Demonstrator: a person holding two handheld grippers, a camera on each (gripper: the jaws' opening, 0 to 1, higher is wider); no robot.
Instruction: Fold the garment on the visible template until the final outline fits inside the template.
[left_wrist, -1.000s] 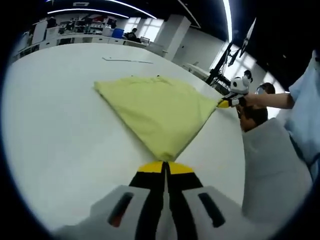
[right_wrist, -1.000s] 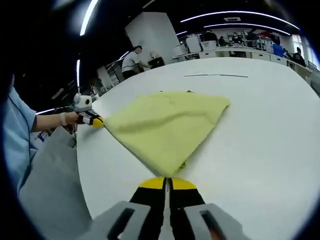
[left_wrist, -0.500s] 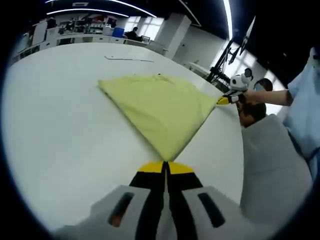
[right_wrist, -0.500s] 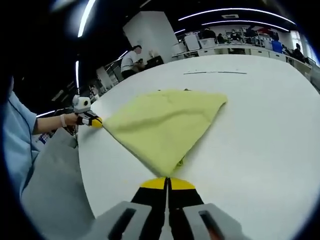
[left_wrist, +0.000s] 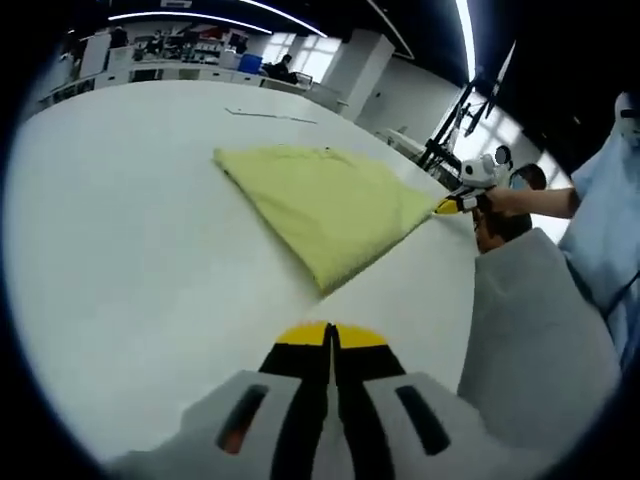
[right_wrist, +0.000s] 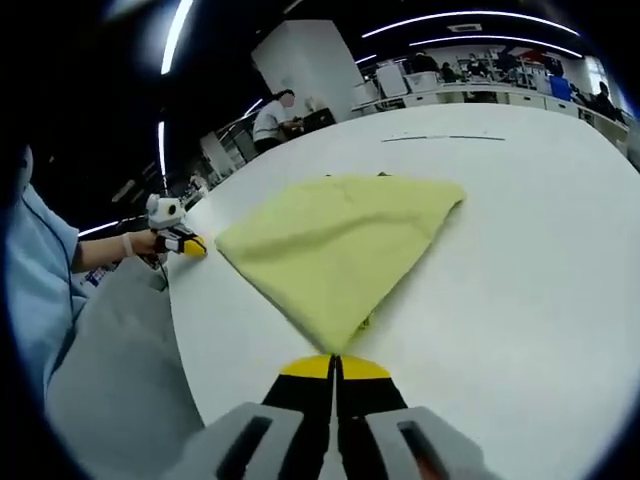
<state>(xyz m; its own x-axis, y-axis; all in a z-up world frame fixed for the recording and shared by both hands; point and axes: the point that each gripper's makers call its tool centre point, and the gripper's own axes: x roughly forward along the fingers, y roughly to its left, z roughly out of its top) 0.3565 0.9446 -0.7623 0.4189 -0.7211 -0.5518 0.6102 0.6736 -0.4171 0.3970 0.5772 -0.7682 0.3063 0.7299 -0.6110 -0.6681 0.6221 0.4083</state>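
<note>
Just ahead of the right gripper (right_wrist: 335, 362), whose jaws are closed on the near corner of the yellow garment (right_wrist: 335, 240), the cloth fans out flat across the white surface (right_wrist: 520, 260), long axis running away from that corner; the left gripper (left_wrist: 330, 330) is pressed closed on nothing, and the garment's nearest corner lies a little beyond it; so the right hand is nearer, its gripper low and level.

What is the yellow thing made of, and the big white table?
The folded yellow garment looks like soft matte cloth: it lies limp with small wrinkles and a folded edge. The white table looks hard and smooth, probably laminate or painted board, with a faint sheen.
</note>
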